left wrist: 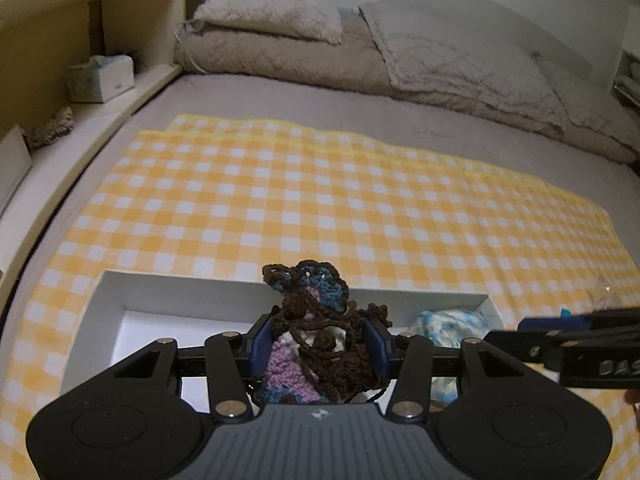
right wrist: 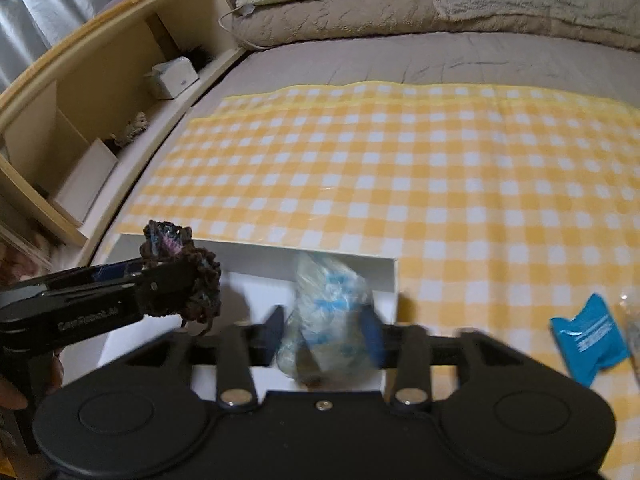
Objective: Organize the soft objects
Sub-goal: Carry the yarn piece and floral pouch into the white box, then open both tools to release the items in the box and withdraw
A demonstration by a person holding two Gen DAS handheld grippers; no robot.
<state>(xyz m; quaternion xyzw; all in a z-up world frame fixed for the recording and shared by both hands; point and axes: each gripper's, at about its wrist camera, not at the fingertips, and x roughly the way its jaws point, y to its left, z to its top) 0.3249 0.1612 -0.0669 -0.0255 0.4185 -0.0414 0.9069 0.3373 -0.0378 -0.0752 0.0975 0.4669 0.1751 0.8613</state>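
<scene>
Left gripper [left wrist: 318, 346] fingers clamp the brown crochet piece [left wrist: 320, 332] over the white box [left wrist: 172, 292], ready to drop it in. Right gripper [right wrist: 326, 330] fingers stand apart around the bagged blue-white bundle [right wrist: 326, 304], apparently released inside the box.

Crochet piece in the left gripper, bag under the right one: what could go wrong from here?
1. Loose yarn on the crochet piece hangs around the left gripper fingers and could snag on release.
2. The bag may cling to the right gripper pads and lift out of the box.
</scene>
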